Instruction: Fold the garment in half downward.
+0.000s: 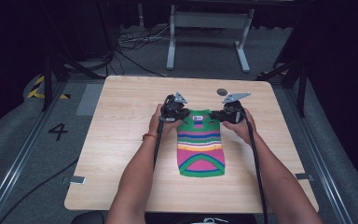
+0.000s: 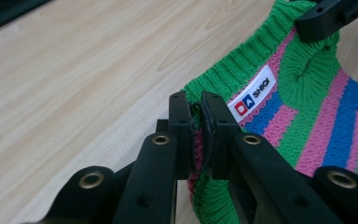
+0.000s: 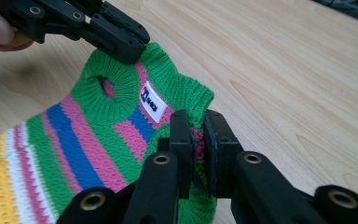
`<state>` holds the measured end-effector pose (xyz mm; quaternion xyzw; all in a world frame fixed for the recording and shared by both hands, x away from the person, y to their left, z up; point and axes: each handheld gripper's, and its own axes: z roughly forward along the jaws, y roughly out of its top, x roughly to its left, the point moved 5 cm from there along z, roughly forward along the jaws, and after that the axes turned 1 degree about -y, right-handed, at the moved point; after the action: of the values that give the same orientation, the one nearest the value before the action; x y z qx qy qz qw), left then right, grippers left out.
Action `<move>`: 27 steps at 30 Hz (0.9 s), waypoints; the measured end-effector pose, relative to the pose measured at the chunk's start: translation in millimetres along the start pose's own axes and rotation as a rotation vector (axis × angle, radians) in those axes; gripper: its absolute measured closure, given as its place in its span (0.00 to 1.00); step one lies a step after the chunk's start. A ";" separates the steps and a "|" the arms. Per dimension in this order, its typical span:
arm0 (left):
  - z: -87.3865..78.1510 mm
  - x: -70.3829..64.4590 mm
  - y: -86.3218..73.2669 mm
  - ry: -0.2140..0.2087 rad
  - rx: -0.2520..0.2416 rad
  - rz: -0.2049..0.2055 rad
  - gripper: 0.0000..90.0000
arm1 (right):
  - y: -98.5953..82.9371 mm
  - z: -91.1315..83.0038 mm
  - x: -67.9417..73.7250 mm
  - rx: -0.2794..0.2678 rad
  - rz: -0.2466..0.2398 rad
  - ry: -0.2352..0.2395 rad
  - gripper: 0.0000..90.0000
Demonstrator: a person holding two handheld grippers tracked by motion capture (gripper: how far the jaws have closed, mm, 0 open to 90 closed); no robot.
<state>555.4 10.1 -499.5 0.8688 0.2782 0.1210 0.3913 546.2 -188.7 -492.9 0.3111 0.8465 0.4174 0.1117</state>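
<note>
the small striped knitted sweater (image 1: 201, 144) lies flat on the light wooden table (image 1: 121, 140), its green collar corners pinched between the closed jaws of the left gripper (image 2: 194, 122) and right gripper (image 3: 198, 133), so next probably a level lift or fold.

one striped knitted sweater (image 1: 201, 147), one white label (image 2: 253, 96) on it, two grippers: left gripper (image 1: 179, 115), right gripper (image 1: 220, 116), one wooden table (image 1: 121, 140).
</note>
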 end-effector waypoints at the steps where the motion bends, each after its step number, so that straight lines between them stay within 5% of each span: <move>1: -3.8 -3.2 1.6 0.000 -0.006 0.015 0.93 | 0.5 -2.2 2.1 -0.005 -0.007 0.006 0.93; 4: -13.9 -12.9 3.0 0.001 -0.022 0.066 0.93 | 1.9 -11.9 10.4 -0.010 -0.034 0.017 0.93; 18: -53.6 -53.9 -3.8 -0.048 -0.098 0.176 0.93 | -4.1 -43.0 39.2 -0.039 -0.114 0.071 0.92; 27: -72.4 -80.9 -14.9 -0.086 -0.091 0.254 0.93 | -19.8 -65.5 58.1 -0.032 -0.161 0.127 0.92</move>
<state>452.6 15.8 -461.9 0.8828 0.1431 0.1446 0.4235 462.8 -203.5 -463.1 0.2133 0.8673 0.4394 0.0960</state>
